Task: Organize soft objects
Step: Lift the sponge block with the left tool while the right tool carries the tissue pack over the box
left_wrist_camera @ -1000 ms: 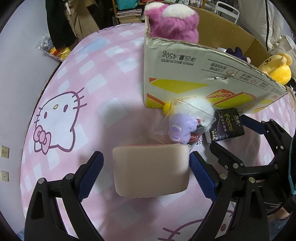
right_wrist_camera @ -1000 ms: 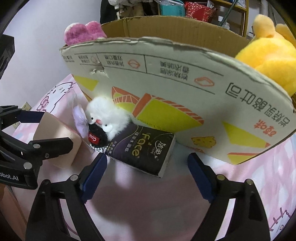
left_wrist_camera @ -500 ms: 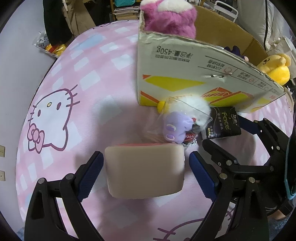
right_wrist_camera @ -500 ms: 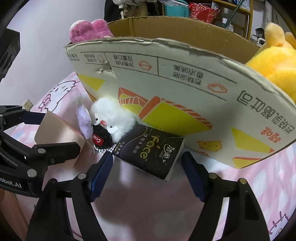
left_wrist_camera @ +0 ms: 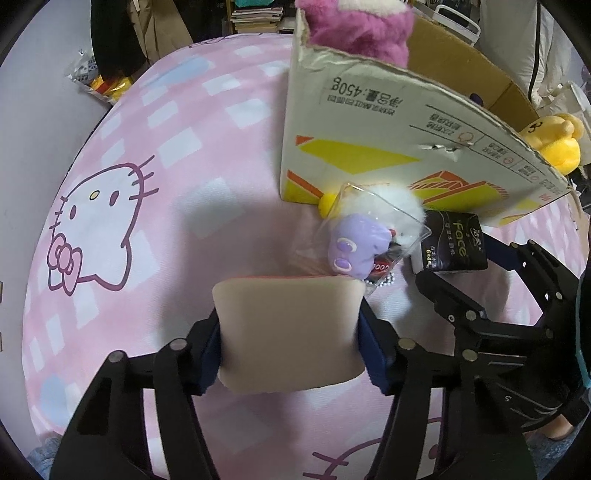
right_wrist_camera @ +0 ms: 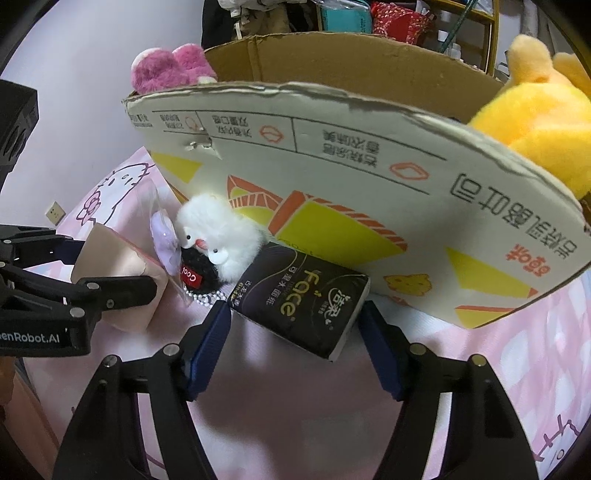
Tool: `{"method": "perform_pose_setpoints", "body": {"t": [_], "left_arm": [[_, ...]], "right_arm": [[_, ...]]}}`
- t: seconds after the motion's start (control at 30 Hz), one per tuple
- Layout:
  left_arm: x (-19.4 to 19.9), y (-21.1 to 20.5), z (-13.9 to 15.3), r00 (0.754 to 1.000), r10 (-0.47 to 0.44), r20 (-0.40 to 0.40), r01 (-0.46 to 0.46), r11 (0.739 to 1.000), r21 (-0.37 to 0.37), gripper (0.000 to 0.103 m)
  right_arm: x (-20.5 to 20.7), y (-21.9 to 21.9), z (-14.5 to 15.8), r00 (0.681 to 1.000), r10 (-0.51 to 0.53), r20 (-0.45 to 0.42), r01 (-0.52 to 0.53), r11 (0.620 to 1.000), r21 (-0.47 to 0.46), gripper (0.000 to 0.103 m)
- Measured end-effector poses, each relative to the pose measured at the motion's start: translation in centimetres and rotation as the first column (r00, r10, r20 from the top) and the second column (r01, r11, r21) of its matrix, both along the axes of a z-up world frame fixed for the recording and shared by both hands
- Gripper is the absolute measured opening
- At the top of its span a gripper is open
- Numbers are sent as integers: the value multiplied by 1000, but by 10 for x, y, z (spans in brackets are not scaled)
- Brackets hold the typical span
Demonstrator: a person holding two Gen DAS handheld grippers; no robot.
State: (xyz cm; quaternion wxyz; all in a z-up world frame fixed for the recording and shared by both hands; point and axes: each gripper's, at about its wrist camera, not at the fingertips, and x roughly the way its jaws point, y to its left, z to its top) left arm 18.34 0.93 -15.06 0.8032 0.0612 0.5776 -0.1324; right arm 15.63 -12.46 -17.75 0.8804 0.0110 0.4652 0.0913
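**Left tongs pinch the beige pad; right tongs straddle the tissue pack**

Nearest in the left wrist view, the left tongs (left_wrist_camera: 291,350) are pressed against both sides of a beige foam pad (left_wrist_camera: 288,328), their blue pads touching its edges. The pad sits on the pink cat-print bed cover (left_wrist_camera: 147,206).

In the right wrist view, the right tongs (right_wrist_camera: 295,336) stand spread, one blue finger at each side of a black tissue pack (right_wrist_camera: 299,299). The left finger looks to be touching the pack's corner; whether the right one touches cannot be told. The pack lies flat on the bed, its far end against the cardboard box (right_wrist_camera: 332,177).

Just beyond the pad lies a purple toy in a clear bag (left_wrist_camera: 354,247), and touching it a white fluffy plush (right_wrist_camera: 218,229) with a small black plush (right_wrist_camera: 201,269) bearing a red label. A string of beads (right_wrist_camera: 205,297) lies beneath them. All rest at the foot of the box's front wall.

Farther off, inside the box, a pink plush (left_wrist_camera: 358,29) rises at the left corner and a yellow plush (right_wrist_camera: 535,114) at the right end.
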Motion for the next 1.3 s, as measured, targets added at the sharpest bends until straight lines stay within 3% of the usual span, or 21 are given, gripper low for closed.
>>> {"method": "perform_pose_setpoints", "body": {"t": [0.2,0.67,0.87,1.0,1.3], "left_arm": [[-10,2,6,1000,-2,27,2,1000,-8,53],[-43,5,28,992,21,122,-18,999,-28,53],[-61,14,55,974,48,221,-40,998,-41,53],[-75,19,82,942,59,330,-38,997,-70,53],[-95,24,133,818,80,570,1,990,-140,53]], "right_arm": [[-11,-4,9,1000,-2,14,2,1000,8,73],[-40,-13,34,998,-21,55,19,999,28,72],[-58,-22,58,991,-55,124,49,997,54,72],[-70,-24,78,980,-72,188,60,996,64,72],[-91,-27,118,931,-100,352,77,994,80,72]]}}
